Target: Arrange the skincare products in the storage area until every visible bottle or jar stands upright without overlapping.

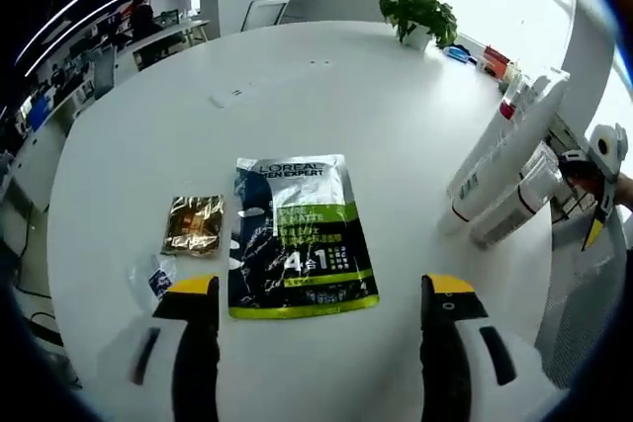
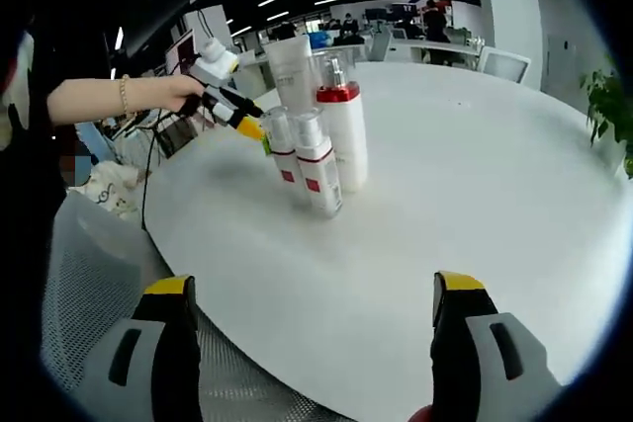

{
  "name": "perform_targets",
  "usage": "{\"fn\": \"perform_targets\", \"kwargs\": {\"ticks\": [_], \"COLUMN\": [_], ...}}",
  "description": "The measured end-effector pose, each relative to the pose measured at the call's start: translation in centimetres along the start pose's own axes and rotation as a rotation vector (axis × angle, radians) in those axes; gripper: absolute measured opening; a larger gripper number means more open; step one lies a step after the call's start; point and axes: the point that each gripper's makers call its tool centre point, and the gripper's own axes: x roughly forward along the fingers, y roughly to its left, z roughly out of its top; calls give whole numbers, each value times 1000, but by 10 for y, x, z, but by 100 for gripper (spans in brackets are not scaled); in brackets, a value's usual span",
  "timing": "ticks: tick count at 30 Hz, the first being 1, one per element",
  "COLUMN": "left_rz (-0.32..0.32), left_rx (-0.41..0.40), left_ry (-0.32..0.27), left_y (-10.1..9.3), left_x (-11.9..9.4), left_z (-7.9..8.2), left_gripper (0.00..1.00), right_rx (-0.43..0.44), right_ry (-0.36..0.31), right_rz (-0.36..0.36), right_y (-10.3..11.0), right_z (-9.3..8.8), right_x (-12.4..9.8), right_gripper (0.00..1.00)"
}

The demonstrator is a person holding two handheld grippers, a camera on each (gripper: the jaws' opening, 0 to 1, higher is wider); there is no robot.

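Four white, red-trimmed skincare bottles [image 2: 316, 145] stand upright together, well ahead of my right gripper [image 2: 312, 328], jaws released. My left gripper [image 1: 321, 328], jaws released too, faces a dark green-banded flat sachet [image 1: 297, 234] lying between them; I judge standing it comes next.

You see a glossy foil pouch [image 1: 300, 237], a shiny gold sachet [image 1: 194, 223], smooth white plastic bottles [image 2: 321, 140], all on a matt white table [image 1: 326, 96].
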Motion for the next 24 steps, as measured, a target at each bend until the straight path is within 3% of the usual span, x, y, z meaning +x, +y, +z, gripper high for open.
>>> {"fn": "perform_targets", "kwargs": {"ticks": [7,15,24], "left_rz": [-11,-10,-12], "left_rx": [34,90,84], "left_ry": [35,93,145], "left_y": [9,3,5], "left_x": [12,30,42], "left_z": [9,4,-5], "left_gripper": [77,79,75], "right_rx": [17,26,33], "right_ry": [-3,-2,-4], "right_rz": [-4,-5,-10], "right_y": [-1,0,-1], "right_z": [1,2,2], "right_x": [-1,-2,-2], "right_gripper": [98,98,98]}}
